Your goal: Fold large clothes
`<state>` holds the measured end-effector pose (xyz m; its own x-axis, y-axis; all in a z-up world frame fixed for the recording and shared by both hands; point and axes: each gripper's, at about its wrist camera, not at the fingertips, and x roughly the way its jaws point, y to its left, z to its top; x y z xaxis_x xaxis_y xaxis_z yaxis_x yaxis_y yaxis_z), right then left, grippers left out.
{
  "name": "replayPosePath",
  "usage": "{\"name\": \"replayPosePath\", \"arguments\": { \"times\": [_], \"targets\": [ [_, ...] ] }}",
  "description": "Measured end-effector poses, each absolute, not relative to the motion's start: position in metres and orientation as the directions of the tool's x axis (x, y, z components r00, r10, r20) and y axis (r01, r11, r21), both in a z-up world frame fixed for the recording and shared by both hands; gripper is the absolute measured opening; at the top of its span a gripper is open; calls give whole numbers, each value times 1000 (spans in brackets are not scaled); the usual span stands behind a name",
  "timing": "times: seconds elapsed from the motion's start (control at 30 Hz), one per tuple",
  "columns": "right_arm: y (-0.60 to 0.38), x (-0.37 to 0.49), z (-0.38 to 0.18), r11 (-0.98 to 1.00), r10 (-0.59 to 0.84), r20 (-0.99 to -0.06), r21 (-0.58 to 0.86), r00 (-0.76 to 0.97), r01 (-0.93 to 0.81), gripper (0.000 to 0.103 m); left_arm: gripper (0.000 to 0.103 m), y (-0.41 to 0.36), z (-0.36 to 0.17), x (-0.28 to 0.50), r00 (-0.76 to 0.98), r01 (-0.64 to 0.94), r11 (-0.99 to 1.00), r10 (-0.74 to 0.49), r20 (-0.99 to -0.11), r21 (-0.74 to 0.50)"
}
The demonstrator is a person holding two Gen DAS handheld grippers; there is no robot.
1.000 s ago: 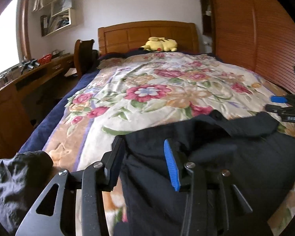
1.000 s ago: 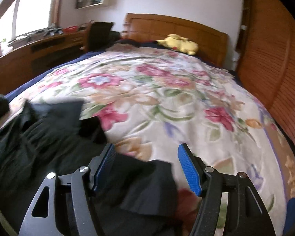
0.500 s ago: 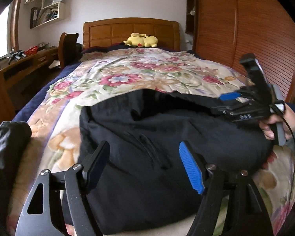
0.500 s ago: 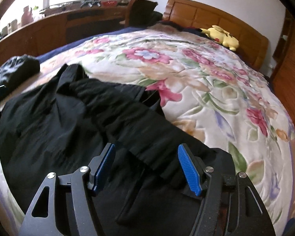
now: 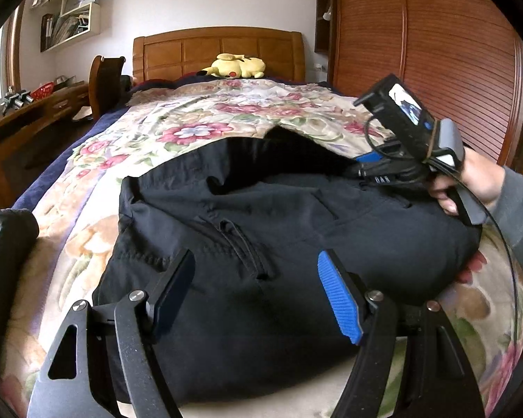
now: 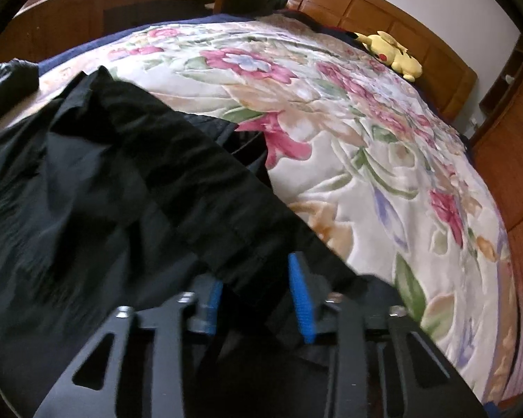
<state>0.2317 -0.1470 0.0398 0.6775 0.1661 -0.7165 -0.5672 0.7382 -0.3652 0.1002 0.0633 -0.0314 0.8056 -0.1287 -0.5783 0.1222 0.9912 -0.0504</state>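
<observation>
Right tongs (image 6: 258,299) just closing on black trousers (image 5: 279,230); left tongs (image 5: 258,289) apart

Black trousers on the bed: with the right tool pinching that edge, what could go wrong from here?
1. The right tool has just been closing on a bunched fold of the black trousers; it may catch several layers, so the fold drags unevenly.
2. The left tool stands open over the cloth, holding nothing; a pull from the right alone could skew the garment.
3. The floral blanket is soft, so it may ruck up with the trousers.
</observation>
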Motion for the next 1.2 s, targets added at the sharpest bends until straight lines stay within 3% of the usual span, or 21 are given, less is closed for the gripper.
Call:
{"name": "replayPosePath", "arguments": {
  "times": [0.1, 0.3, 0.33, 0.4, 0.47, 0.77, 1.2],
  "targets": [
    [-136, 243, 42, 734, 141, -703, -399, 697, -550, 10, 74, 66, -33, 101, 802, 118, 991, -132, -583, -63],
    [-131, 272, 54, 809, 74, -625, -419, 777, -413, 10, 74, 69, -36, 100, 802, 111, 991, -135, -582, -77],
    [-132, 274, 57, 826, 65, -610, -411, 790, -385, 12, 74, 70, -36, 100, 800, 110, 991, -135, -584, -79],
    [-134, 278, 66, 868, 48, -582, -378, 812, -322, 43, 74, 71, -39, 101, 795, 109, 990, -139, -591, -87],
    [-140, 276, 72, 897, 43, -564, -341, 825, -280, 53, 74, 71, -41, 102, 791, 109, 990, -140, -596, -89],
    [-189, 214, 84, 897, 109, -573, -295, 812, -329, 55, 74, 65, -35, 98, 801, 122, 990, -138, -583, -66],
    [-273, 95, 79, 914, 152, -588, -222, 795, -339, 70, 74, 53, -23, 80, 812, 156, 986, -164, -560, -62]
  ]
}}
